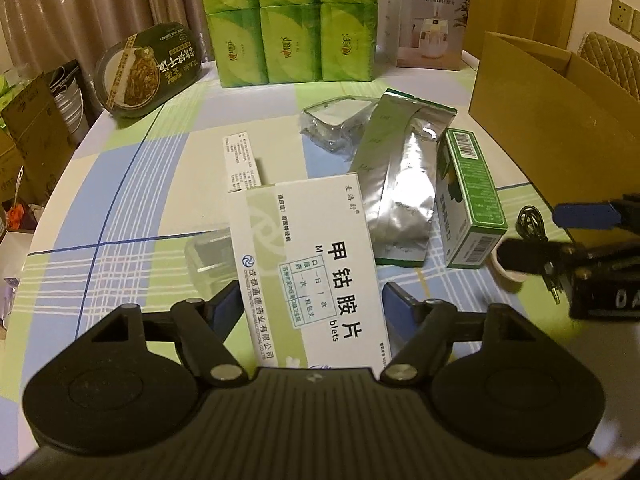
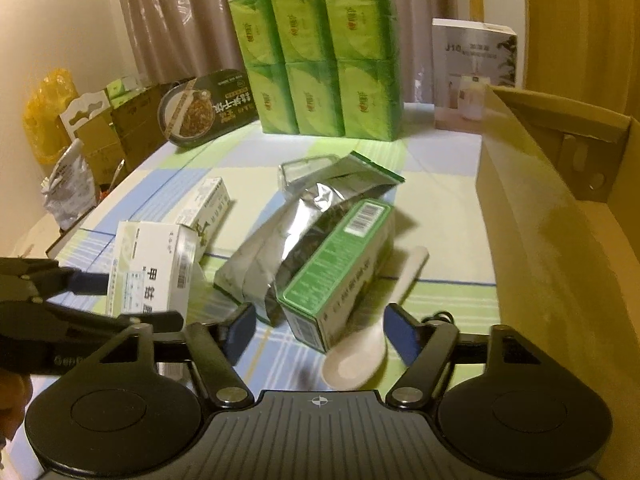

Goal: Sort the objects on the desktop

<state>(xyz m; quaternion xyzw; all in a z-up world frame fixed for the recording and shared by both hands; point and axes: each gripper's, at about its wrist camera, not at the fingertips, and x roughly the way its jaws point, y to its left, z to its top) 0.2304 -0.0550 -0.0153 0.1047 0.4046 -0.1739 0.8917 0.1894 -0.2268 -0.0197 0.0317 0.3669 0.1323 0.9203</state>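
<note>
My left gripper [image 1: 312, 308] is open, its blue pads either side of a white medicine box [image 1: 308, 256] lying on the checked tablecloth; the same box shows in the right wrist view [image 2: 154, 268]. My right gripper [image 2: 318, 332] is open over a white spoon [image 2: 360, 354] and the near end of a green carton [image 2: 340, 260]. A silver foil bag [image 1: 400, 184] lies beside the carton [image 1: 468, 196]. A second small white box [image 1: 240, 160] and a clear plastic container [image 1: 336, 120] lie further back.
An open cardboard box [image 1: 540, 128] stands at the right. Stacked green tissue packs [image 1: 292, 20], a humidifier box [image 1: 428, 20] and a dark instant-noodle bowl [image 1: 148, 68] stand at the back. A black cable [image 1: 530, 220] lies near the cardboard box. The table's edge is at the left.
</note>
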